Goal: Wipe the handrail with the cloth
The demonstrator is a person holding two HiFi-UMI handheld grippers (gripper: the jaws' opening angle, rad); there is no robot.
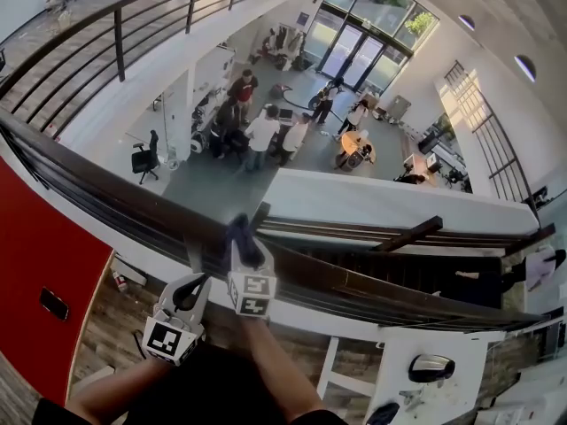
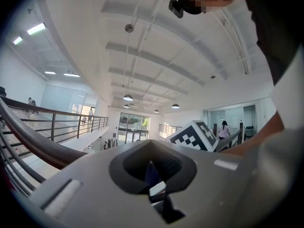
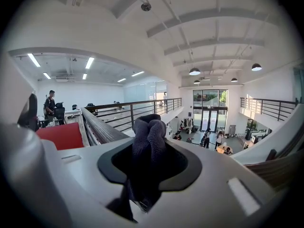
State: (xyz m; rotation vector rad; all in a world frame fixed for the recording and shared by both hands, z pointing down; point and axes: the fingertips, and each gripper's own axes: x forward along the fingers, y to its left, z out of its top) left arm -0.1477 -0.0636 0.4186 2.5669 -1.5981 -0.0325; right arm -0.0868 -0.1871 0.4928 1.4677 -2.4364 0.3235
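Right tongs (image 1: 247, 257), clamped on the bunched dark-blue cloth (image 1: 239, 231), hold it on the curved dark-brown wooden handrail (image 1: 106, 180). Left tongs (image 1: 189, 292), closed and apparently empty, hang just beside. Wiping well likely needs steady pressure and strokes following the curve.

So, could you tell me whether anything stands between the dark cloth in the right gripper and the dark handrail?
Nothing visible does. The dark blue cloth, clamped in the right gripper, is at the top of the dark wooden handrail; the left gripper sits beside it, not between.
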